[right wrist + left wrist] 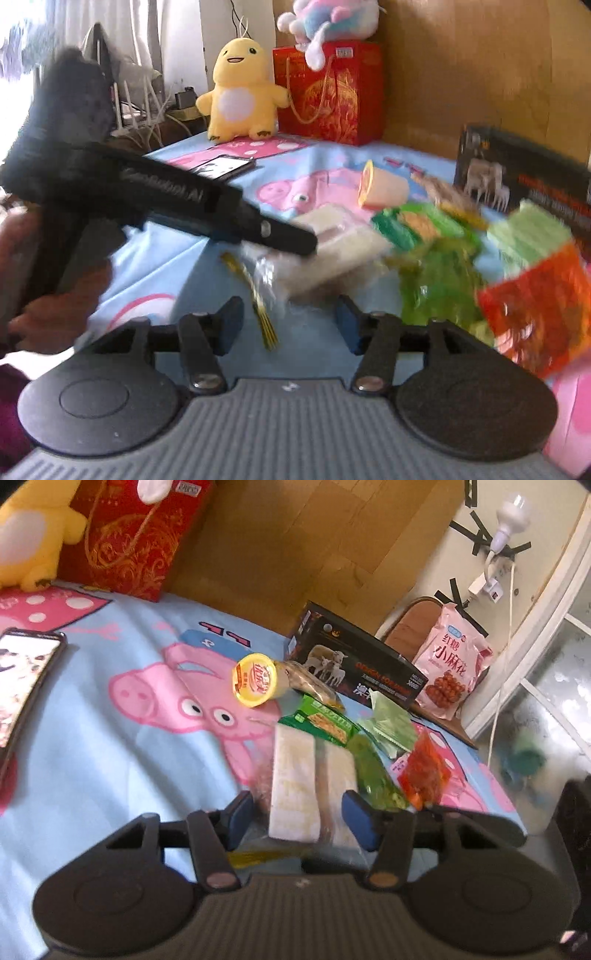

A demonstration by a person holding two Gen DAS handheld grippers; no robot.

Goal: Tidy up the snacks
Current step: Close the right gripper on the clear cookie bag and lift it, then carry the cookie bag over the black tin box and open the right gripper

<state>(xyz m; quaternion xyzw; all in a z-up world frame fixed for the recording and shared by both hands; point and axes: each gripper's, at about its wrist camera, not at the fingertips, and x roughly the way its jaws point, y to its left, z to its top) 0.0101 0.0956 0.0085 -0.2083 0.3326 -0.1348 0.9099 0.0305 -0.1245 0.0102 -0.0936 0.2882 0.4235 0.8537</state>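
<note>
Loosely, left gripper brackets the clear cake bag lying on the bedsheet; whether the pads press cannot be told. Right gripper is half open, empty, over the twist tie. Black box stays closed.

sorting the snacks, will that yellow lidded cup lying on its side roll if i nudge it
Probably. The yellow-lidded cup lies on its round side, so a nudge could roll it, likely in a curve since it tapers. The soft cartoon bedsheet may slow it. It looks small and light.

Left gripper and right gripper angled downward, fingers parted.
</note>
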